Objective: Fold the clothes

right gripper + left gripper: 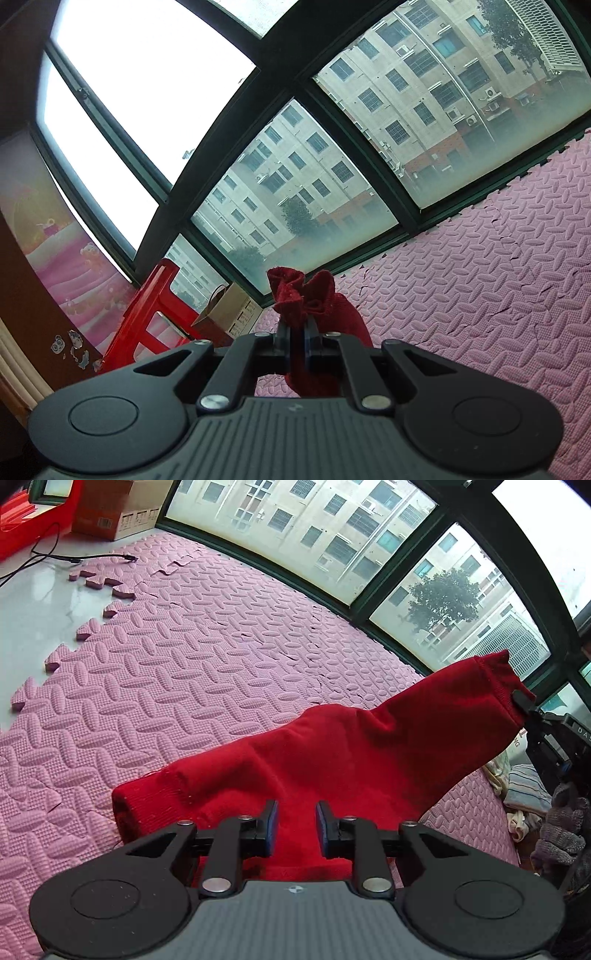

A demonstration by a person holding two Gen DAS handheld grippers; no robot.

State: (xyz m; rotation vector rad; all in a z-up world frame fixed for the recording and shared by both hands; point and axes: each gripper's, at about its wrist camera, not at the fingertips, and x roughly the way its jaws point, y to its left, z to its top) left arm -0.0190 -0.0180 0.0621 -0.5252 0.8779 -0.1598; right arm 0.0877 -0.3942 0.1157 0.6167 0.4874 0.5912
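Observation:
A red knitted garment (332, 760) lies partly on the pink foam mat (177, 657), and one sleeve rises up to the right. My right gripper (524, 703) is shut on that sleeve's cuff and holds it above the mat. In the right wrist view the bunched cuff (301, 291) sticks out past my shut right gripper (298, 332), and the rest of the sleeve hangs below. My left gripper (297, 827) hovers over the garment's lower part. Its jaws stand a little apart, with red fabric showing in the gap and neither pad pressing on it.
A large window (332, 535) runs along the mat's far edge. A cardboard box (118, 509), a red plastic item (22, 524) and a black cable (74, 557) sit at the far left. Other clothes (524, 786) are piled at the right, by a gloved hand (565, 823).

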